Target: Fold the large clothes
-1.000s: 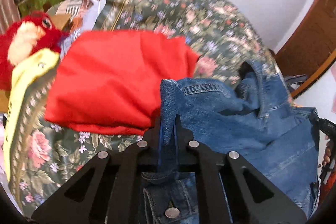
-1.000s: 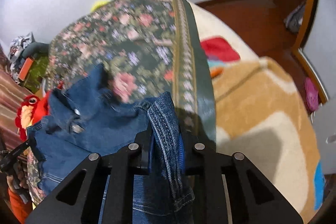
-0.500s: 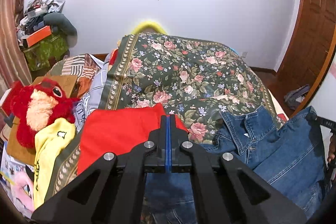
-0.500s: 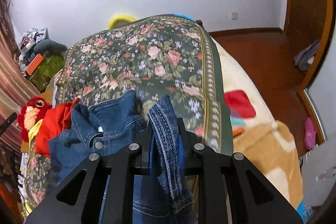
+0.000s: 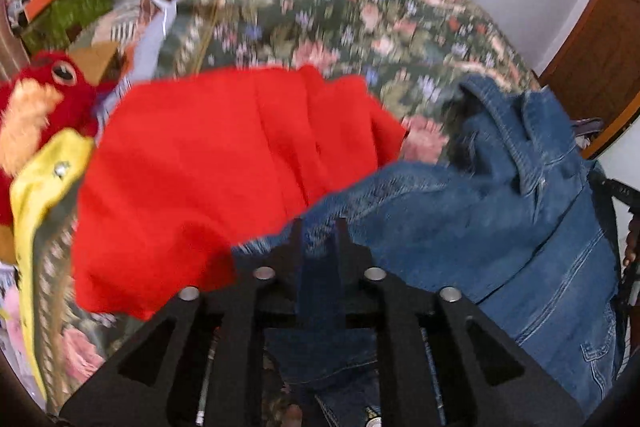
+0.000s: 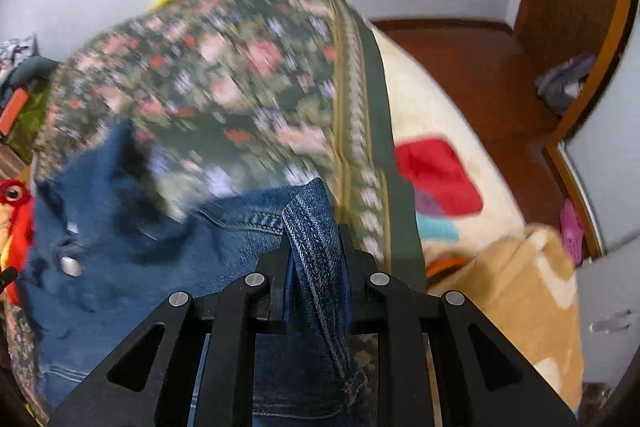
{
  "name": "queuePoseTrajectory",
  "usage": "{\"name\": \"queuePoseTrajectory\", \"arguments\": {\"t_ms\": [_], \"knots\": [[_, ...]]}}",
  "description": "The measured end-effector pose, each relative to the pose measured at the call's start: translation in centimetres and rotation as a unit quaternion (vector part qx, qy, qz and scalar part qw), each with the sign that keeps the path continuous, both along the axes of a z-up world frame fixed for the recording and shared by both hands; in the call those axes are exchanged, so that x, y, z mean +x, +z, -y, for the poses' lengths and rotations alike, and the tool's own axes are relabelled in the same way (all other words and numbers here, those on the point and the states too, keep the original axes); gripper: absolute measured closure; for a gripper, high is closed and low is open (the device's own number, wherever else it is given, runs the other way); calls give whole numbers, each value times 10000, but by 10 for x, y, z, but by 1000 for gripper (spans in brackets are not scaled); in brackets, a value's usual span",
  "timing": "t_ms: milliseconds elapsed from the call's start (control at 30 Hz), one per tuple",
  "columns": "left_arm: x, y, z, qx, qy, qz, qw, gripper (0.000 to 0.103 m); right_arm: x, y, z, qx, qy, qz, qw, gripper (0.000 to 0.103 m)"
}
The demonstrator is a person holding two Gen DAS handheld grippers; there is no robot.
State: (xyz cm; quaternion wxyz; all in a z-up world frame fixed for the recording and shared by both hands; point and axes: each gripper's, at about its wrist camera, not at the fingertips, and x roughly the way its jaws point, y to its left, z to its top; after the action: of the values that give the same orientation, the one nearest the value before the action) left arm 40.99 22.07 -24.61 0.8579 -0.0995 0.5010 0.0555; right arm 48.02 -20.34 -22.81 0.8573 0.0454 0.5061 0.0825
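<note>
The left gripper (image 5: 320,239), jaws just widening, is pinching the denim jacket (image 5: 480,211); only its view is showing the red garment (image 5: 224,171). The right gripper (image 6: 314,247) is clamping a jacket hem.

Blue stitched denim jacket (image 5: 500,227), coarse weave; red matt cloth garment (image 5: 224,163); floral woven bedspread (image 5: 340,15); fuzzy red plush toy (image 5: 36,99).

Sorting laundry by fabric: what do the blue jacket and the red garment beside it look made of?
Blue jacket: denim, by its faded twill weave, stitched seams and metal snap. Red garment: a thin, smooth, matte cloth with soft folds; the blur leaves its fibre open.
</note>
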Motion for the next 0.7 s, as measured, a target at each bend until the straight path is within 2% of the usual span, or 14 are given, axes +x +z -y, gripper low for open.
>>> {"name": "queuePoseTrajectory", "arguments": {"t_ms": [67,167,233,300,367,433,500,567,633,700], "knots": [[-1,-7,3,-7,-3,-45,10000,81,-5,-7,0,-94,87,2,9999,85],[-3,-5,10,161,-31,-77,9998,77,-15,5,-3,-445,119,145,9988,79],[-5,2,16,237,-62,-72,9997,63,-22,15,-4,-665,194,146,9975,78],[-9,13,22,358,-86,28,9993,54,-34,31,-3,-797,318,171,9962,78],[-17,28,32,514,-145,169,9984,52,-47,48,0,-857,410,242,9952,76],[-25,42,40,567,-207,278,9978,47,-62,64,5,-860,498,370,9944,60],[-38,60,49,560,-252,435,9972,44,-84,86,9,-852,549,613,9930,49],[-51,75,57,591,-275,576,9962,42,-100,104,11,-841,616,799,9913,43],[-65,90,63,621,-296,728,9950,36,-117,119,13,-804,671,909,9903,28],[-83,105,70,658,-326,884,9934,33,-137,133,15,-754,709,1021,9894,19]]}}
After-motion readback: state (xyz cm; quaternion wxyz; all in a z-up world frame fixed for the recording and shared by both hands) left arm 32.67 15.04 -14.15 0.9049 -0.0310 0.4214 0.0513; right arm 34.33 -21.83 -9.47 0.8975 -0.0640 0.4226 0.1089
